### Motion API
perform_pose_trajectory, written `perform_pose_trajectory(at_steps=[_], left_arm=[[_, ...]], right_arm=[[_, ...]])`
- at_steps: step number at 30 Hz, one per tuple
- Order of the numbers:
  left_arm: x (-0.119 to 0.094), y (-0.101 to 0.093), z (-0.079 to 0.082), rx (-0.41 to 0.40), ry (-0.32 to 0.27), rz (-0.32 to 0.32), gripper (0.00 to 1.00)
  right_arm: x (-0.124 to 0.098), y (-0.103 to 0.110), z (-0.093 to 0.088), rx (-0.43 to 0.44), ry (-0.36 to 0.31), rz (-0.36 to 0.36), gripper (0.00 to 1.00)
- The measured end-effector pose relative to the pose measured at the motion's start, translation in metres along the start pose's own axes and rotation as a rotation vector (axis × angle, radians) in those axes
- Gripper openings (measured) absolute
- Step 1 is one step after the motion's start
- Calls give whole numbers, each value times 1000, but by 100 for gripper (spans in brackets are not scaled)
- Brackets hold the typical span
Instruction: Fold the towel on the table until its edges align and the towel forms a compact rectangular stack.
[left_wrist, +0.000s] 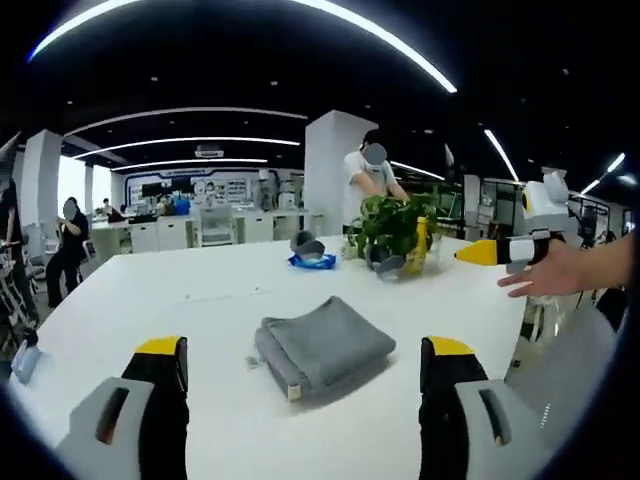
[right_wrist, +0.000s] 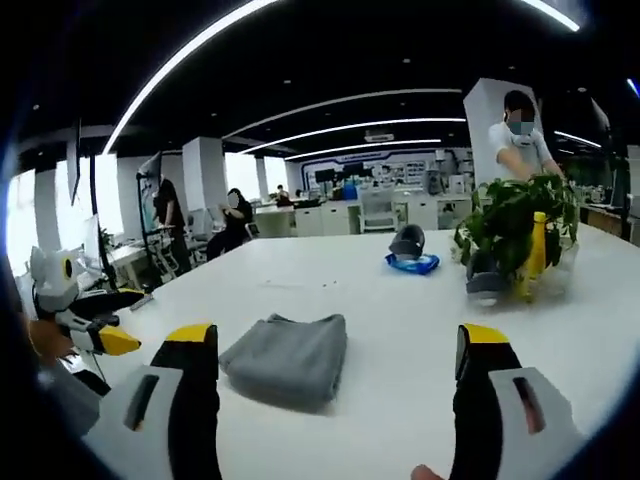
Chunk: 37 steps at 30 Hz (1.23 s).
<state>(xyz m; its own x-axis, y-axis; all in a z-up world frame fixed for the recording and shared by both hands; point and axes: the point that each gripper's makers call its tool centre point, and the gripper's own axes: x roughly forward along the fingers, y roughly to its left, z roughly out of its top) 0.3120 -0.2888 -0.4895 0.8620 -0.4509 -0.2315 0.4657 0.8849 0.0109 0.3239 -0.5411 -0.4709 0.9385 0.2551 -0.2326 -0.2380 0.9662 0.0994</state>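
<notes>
**Folded towel on the white surface, both grippers clear**

Left gripper view: left gripper (left_wrist: 304, 372) jaws spread, holding nothing; grey towel (left_wrist: 322, 347) lies folded at 12 o'clock between them, edges roughly aligned, bare surface (left_wrist: 180, 290) all around. Potted plant (left_wrist: 392, 232) at 1 o'clock; right gripper (left_wrist: 500, 250) at 2 o'clock. Right gripper view: right gripper (right_wrist: 336, 372) jaws spread, empty; towel (right_wrist: 288, 357) at 11 o'clock.

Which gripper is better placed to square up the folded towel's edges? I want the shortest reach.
Left, probably. In the left gripper view the grey towel lies centred between its open jaws. In the right gripper view the towel sits off toward one jaw, so the right gripper would need to shift sideways first.
</notes>
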Motion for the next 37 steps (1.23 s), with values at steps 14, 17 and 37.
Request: perform_pose_trajectory(at_steps=[14, 17, 37], left_arm=[[4, -5, -5, 51, 2, -18, 99], [2, -7, -4, 61, -5, -20, 99], [3, -8, -18, 85, 38, -18, 99]], right_arm=[[-7, 11, -21, -120, 8, -36, 99], [-6, 4, -26, -119, 31, -48, 99], [-11, 9, -28, -125, 30, -34, 99]])
